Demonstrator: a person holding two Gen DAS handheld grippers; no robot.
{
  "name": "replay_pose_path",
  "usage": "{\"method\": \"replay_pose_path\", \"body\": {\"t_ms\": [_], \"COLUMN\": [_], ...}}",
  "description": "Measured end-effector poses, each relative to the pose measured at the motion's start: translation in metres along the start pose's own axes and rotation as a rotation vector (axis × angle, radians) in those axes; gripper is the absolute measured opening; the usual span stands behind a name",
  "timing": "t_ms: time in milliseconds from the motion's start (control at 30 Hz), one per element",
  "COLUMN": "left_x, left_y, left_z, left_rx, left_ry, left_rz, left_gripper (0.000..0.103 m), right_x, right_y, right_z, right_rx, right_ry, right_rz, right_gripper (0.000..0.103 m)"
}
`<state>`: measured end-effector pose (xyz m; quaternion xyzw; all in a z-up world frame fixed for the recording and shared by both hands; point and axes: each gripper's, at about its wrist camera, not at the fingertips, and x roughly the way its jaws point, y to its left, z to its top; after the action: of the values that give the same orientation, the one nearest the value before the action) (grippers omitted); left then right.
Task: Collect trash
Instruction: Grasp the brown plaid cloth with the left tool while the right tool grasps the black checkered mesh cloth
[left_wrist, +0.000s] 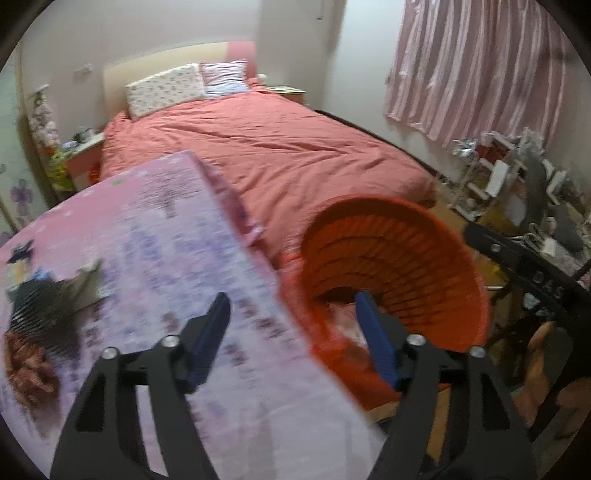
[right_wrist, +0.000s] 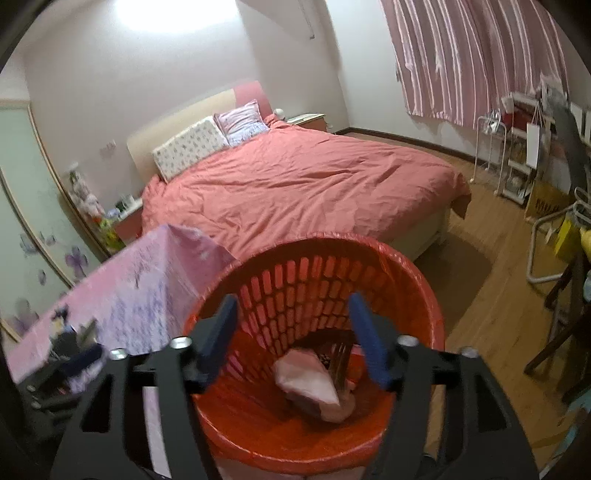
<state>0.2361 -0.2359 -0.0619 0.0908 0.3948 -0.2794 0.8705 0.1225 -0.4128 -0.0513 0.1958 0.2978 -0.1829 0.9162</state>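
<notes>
- The basket (right_wrist: 314, 332) stands on the floor (right_wrist: 480, 306), in front of the foot of the bed (right_wrist: 295, 177).
- A table (right_wrist: 147, 291) lies at the basket's 9 o'clock, just beside it.
- In the basket's bottom lies a crumpled wad (right_wrist: 314, 384), paper or plastic, too blurred to tell.
- Two pillows (right_wrist: 207, 140) sit at the bed's far end, at 11 o'clock.
- Shelves (right_wrist: 517, 162) stand at 2 o'clock, below the curtain (right_wrist: 480, 55).
- The right gripper (right_wrist: 291, 332) hangs over the basket's mouth.
- The left gripper (left_wrist: 291, 332) hangs over the table's near edge and the basket's rim.
</notes>
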Motion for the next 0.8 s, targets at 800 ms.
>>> {"method": "replay_pose_path", "body": {"t_ms": [800], "left_x": [-0.067], "left_y": [0.262], "left_z": [-0.087], "left_rx": [-0.447], "left_ry": [0.011], "left_rz": [0.322], "left_gripper": [0.047], "right_x": [-0.005], "right_y": [0.118], "right_z": [-0.06], "right_rx": [-0.194], "right_ry": [0.117], "right_rz": [0.153], "right_gripper": [0.081]}}
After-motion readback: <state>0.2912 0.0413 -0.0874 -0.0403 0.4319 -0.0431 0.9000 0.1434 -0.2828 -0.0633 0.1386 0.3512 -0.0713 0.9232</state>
